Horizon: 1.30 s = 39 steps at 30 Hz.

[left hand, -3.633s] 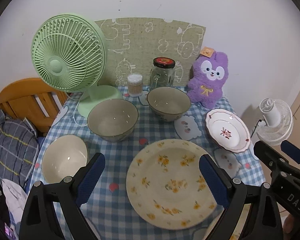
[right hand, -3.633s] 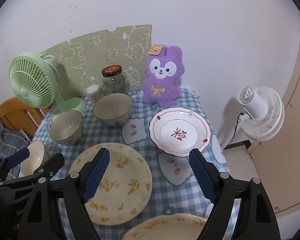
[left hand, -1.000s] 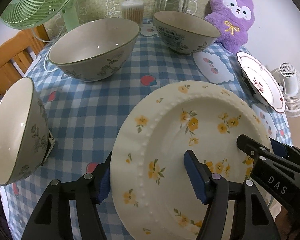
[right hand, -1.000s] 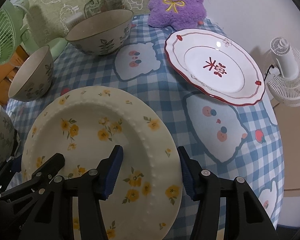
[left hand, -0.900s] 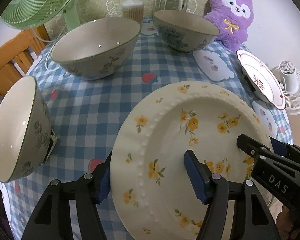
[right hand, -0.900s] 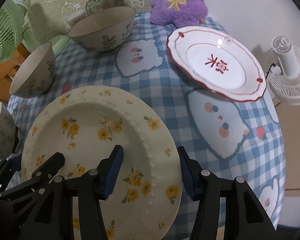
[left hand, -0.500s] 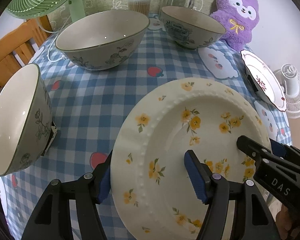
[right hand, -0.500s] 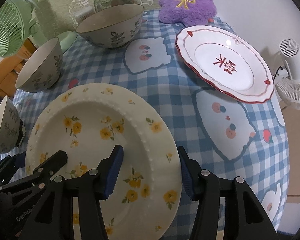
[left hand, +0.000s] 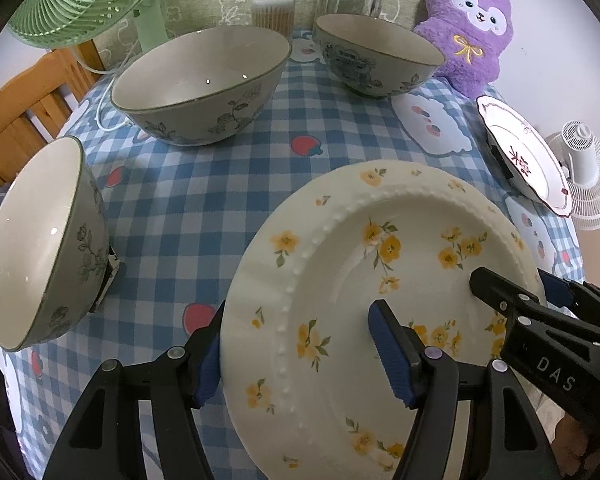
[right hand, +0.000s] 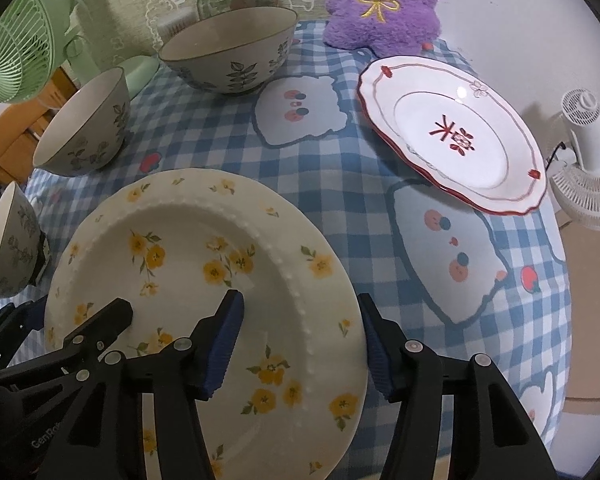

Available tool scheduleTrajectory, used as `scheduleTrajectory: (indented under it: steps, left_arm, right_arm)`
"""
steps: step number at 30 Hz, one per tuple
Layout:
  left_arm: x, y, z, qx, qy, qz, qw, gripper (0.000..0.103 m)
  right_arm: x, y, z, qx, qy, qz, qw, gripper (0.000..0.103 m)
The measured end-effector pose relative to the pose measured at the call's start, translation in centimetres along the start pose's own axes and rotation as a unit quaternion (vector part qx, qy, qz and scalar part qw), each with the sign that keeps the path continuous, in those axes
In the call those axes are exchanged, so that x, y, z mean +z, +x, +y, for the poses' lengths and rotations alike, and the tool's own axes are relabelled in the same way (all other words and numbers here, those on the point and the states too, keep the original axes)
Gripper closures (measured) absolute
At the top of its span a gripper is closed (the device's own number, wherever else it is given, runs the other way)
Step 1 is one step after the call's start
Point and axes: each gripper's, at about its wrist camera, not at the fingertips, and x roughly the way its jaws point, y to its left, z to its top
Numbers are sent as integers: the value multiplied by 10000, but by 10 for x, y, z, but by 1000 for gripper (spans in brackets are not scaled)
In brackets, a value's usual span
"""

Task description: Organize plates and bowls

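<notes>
Since approx 3.6 s back, both grippers dropped onto the cream round plate w/ yellow flowers [left hand: 380,280] on the blue-checked tablecloth [left hand: 204,184]. Left gripper [left hand: 300,344] straddles its left rim, right gripper [right hand: 300,336] its right rim. Jaws apart, not pressing.

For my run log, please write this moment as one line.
left gripper: straddles left rim of yellow-flower plate | right gripper: straddles its right rim | grip: cannot tell | bowls, red-trim plate: on checked tablecloth

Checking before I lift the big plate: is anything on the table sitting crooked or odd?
Yes. The small bowl at the table's left edge lies tipped on its side, propped on a small dark object. The red-trimmed plate is tilted too, with something dark under it.
</notes>
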Motion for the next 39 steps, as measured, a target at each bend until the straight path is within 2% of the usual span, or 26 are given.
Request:
scheduleTrajectory:
  steps: [20, 39]
  left_arm:
    - [-11, -48, -28, -64, 269, -262, 9993, 35]
    - [-54, -86, -73, -260, 630, -272, 9973, 35]
  right_arm:
    - [-17, -58, -18, -140, -5, -229, 9996, 44]
    - [-71, -110, -57, -270, -57, -263, 9993, 45]
